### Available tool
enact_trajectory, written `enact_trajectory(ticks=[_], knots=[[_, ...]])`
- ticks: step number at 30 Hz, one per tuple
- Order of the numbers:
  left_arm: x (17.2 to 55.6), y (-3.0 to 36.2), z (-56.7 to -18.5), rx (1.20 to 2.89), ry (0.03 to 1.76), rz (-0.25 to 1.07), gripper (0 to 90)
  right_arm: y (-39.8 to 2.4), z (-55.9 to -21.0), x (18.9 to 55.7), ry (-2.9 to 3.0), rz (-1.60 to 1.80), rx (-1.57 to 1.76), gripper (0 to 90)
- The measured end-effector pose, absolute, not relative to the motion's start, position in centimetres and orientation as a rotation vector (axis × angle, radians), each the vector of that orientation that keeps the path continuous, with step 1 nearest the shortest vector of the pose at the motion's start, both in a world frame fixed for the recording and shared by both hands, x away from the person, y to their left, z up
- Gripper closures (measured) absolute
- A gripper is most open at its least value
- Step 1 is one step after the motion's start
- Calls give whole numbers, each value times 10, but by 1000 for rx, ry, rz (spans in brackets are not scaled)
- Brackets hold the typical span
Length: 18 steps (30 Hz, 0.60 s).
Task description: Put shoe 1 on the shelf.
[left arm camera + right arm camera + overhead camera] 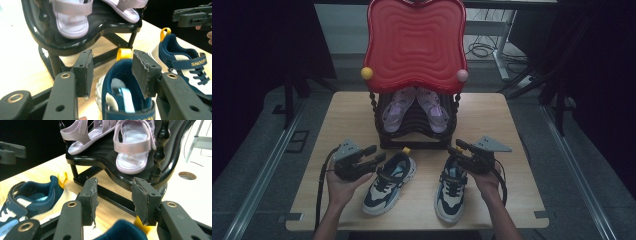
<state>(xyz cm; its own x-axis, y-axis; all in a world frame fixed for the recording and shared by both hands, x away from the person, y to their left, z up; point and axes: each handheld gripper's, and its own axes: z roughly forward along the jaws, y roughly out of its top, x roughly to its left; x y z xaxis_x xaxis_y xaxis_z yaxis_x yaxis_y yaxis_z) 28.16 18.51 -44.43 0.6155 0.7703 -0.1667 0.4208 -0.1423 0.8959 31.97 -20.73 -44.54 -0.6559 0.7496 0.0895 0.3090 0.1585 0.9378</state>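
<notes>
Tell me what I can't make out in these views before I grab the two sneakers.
- Right sneaker: right gripper view shows just its heel, cut off by the bottom edge.
- Left sneaker: toe out of frame in the left gripper view.
- Pink sandals: heels hidden under the red shelf in the high view.
- Strap lettering: too small in the high view.

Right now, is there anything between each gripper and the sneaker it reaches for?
Nothing visible. The left gripper has its open jaws over the left sneaker's heel; the right gripper hangs open just above the right sneaker's heel.
</notes>
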Motion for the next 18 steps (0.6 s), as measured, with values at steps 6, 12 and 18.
enact_trajectory(ticks=[6, 12, 18], knots=[[269, 192, -449, 1742, 990, 370, 522, -221, -450, 309, 2063, 1512, 982, 547], [256, 194, -451, 1757, 970, 358, 525, -228, -454, 299, 2064, 1512, 927, 544], [250, 192, -457, 1816, 962, 335, 519, -236, -454, 290, 2058, 1535, 928, 545]])
